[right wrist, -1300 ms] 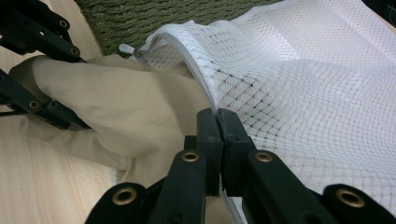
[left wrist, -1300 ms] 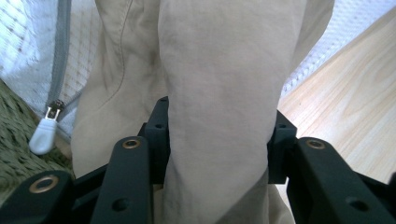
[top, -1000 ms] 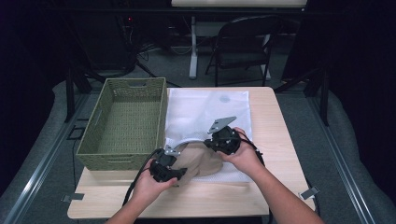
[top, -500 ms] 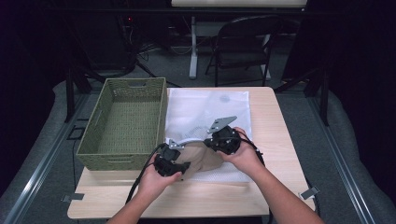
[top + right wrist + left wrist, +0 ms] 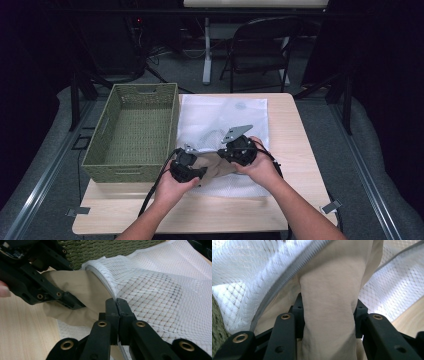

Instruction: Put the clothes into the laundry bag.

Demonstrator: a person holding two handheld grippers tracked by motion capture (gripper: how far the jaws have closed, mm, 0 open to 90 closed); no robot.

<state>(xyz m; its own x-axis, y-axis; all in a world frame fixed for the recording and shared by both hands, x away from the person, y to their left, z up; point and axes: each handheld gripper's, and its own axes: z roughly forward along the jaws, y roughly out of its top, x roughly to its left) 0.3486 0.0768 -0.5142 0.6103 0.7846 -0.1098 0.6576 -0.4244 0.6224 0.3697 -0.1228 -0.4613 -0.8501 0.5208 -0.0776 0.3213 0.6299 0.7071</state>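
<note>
- A green woven basket [image 5: 135,132] stands on the left part of the tabletop [image 5: 290,125], its long side touching the edge of the white mesh bag [image 5: 225,115].
- The left gripper [image 5: 186,167] sits just in front of the basket's near right corner. In the left gripper view its jaws are clamped on a bunched fold of tan cloth [image 5: 329,302], with a pad pressing on each side of the fold.
- The tan cloth [image 5: 215,165] lies between the two grippers at the near end of the bag, partly inside the bag's opening. In the left gripper view the bag's zipper edge [image 5: 294,272] runs diagonally across the cloth.
- The mesh bag lies flat in the middle of the tabletop and reaches to its far edge.
- The right gripper [image 5: 239,150] is just right of the cloth. In the right gripper view its jaws are together, pinching the rim of the mesh bag [image 5: 160,292] and holding the opening lifted over the cloth [image 5: 82,290].
</note>
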